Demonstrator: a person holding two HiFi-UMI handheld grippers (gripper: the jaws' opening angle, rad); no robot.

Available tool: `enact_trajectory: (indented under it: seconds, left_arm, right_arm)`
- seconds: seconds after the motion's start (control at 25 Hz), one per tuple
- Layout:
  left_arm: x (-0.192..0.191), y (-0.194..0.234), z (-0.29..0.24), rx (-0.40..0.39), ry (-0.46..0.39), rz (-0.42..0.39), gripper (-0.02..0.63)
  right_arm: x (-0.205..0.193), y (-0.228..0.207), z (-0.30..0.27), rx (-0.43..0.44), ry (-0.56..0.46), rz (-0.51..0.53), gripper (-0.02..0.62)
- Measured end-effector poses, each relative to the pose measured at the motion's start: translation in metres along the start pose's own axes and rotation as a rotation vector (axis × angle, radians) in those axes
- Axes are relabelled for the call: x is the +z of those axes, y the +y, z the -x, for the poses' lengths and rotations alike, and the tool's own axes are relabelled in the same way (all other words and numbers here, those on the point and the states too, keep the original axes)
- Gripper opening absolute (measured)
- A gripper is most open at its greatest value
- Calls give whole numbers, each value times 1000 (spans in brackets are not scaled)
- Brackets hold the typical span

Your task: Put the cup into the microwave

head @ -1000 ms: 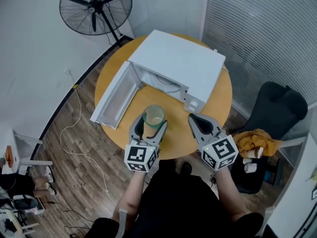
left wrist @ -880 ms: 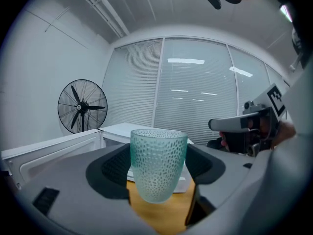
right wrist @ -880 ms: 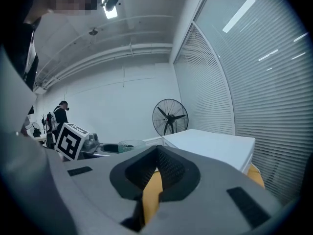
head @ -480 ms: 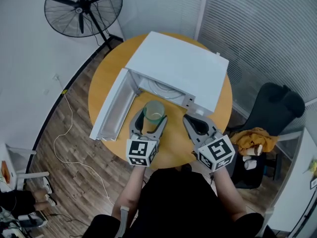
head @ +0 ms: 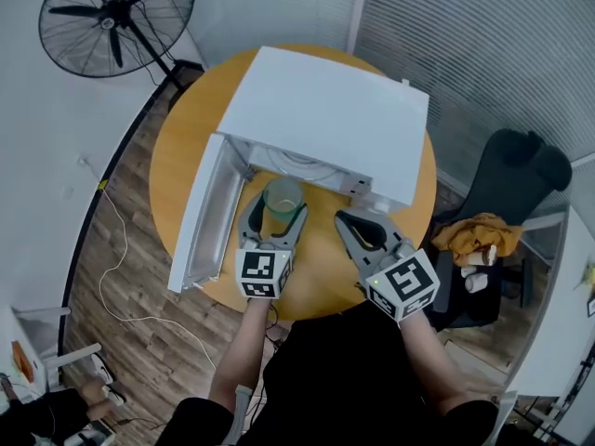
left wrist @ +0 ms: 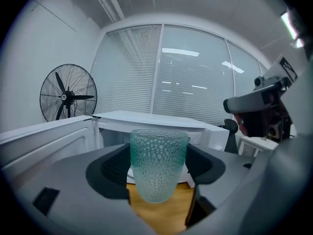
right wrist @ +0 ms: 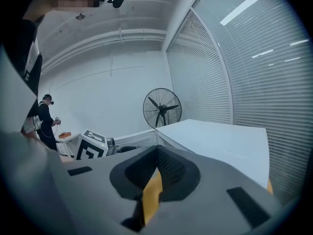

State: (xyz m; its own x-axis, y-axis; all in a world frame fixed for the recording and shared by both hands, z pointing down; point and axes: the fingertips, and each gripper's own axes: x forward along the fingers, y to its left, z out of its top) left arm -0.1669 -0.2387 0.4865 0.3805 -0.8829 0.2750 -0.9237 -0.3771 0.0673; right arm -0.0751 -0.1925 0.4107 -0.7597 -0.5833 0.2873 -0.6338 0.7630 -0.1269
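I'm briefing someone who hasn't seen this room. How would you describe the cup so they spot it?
A white microwave, door open, sits on the round wooden table. Before its opening the left gripper holds the cup: the only see-through thing, pale green and dimpled.

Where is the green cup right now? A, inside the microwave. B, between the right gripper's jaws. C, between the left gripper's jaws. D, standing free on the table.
C: the left gripper clamps the cup just outside the open microwave; the right gripper is shut on nothing.
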Motion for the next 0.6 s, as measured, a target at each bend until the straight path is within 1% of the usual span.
enact_trajectory:
  seconds: [0.24,0.4,0.6]
  left_arm:
    - [-21,13,-30,-16,11,-28,341]
    - [-28,23,-49,-32,-23,-40,341]
    - [-35,32,-74,-46,-56,-89,341]
  right_arm:
    - [-8,-11,-9,-29,24,-20,11]
    - [-13,-14,-16,-35,40,-33,11]
    - [-16,-17,-26,-38,54,-52,11]
